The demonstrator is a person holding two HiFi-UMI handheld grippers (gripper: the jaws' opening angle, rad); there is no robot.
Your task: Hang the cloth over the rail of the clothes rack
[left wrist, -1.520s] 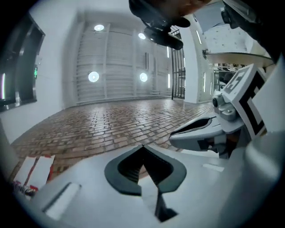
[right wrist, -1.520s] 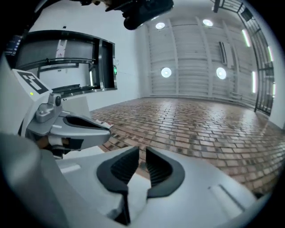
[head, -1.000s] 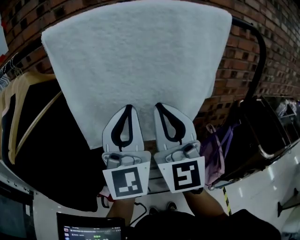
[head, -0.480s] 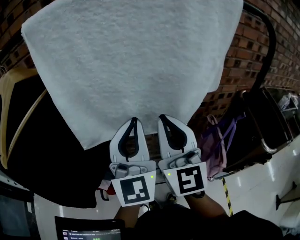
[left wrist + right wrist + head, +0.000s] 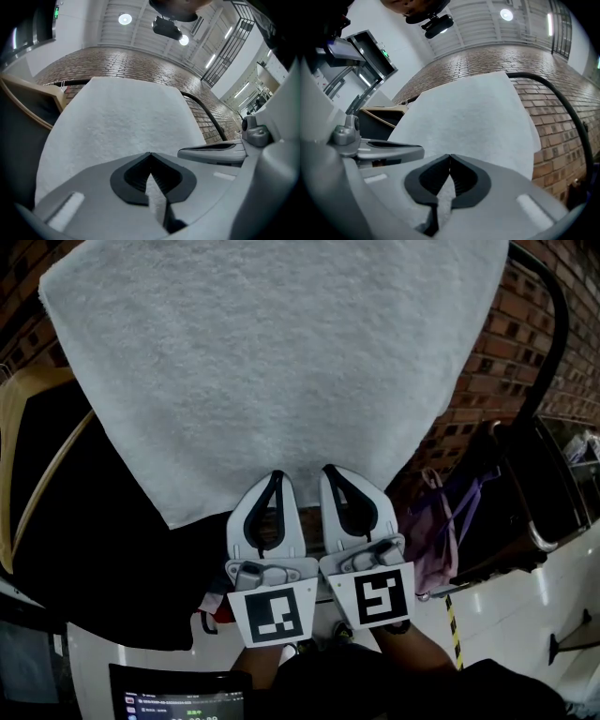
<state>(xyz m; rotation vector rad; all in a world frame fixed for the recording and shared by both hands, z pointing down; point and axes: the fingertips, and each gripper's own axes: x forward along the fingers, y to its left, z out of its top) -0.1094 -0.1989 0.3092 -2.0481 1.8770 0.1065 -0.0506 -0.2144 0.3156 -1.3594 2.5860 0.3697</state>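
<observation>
A white terry cloth [image 5: 272,371] is stretched out wide above my two grippers in the head view and covers most of the rack. The left gripper [image 5: 275,474] and the right gripper [image 5: 330,470] stand side by side, each shut on the cloth's near edge. In the left gripper view the cloth [image 5: 122,122] runs up from the closed left gripper [image 5: 150,153]. The right gripper [image 5: 450,156] pinches the cloth [image 5: 473,122] likewise. The black rail [image 5: 553,324] curves down at the right; its top stretch is hidden behind the cloth.
A brick wall [image 5: 506,362] stands behind the rack. A wooden hanger [image 5: 37,427] with a black garment hangs at the left. A purple bag [image 5: 441,531] and a dark metal-rimmed bin [image 5: 553,512] sit at the right. A small screen [image 5: 178,704] shows at the bottom left.
The cloth has spread wider and now fills more of the head view, reaching past its top edge. Both grippers stay shut on it and sit slightly lower and further right in the view.
</observation>
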